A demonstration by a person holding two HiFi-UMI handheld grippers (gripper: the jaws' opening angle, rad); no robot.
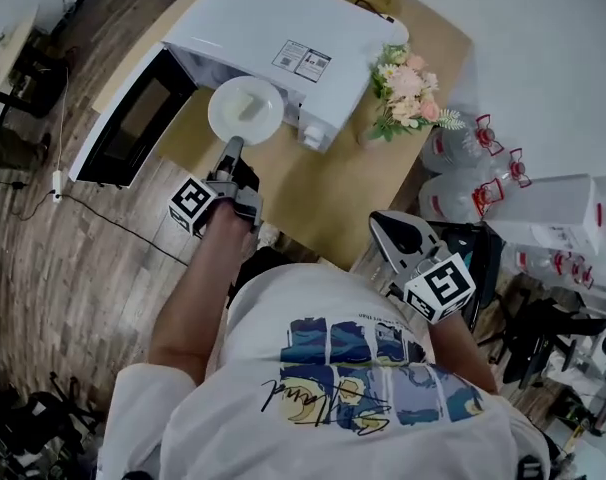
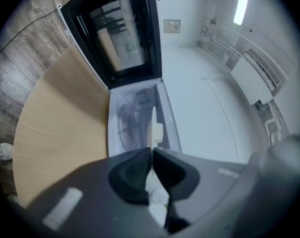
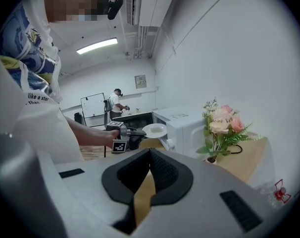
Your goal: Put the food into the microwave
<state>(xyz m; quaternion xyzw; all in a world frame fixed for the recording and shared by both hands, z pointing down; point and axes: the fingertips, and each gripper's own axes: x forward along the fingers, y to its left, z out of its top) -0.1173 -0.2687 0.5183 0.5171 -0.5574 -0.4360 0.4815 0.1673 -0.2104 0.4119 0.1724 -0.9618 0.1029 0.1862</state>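
Black-framed glass microwave door (image 1: 133, 123) stands open, far left. Left gripper (image 1: 230, 150) is clamped tight on the rim of a round white plate (image 1: 223, 120) carrying a pale block of food (image 1: 246, 105). The plate is held right at the open mouth of the white box-shaped microwave (image 1: 283, 18), over a tan wooden surface (image 1: 323, 188). Pink-and-white flower bunch (image 1: 408, 88) stands beside the microwave. Right gripper (image 1: 391, 230) low at right, jaws together, nothing held.

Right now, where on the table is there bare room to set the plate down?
Bare wood lies on the table between the microwave front, the flowers and the near edge. A smaller patch sits under the plate, beside the open door. It is crowded round the flowers.
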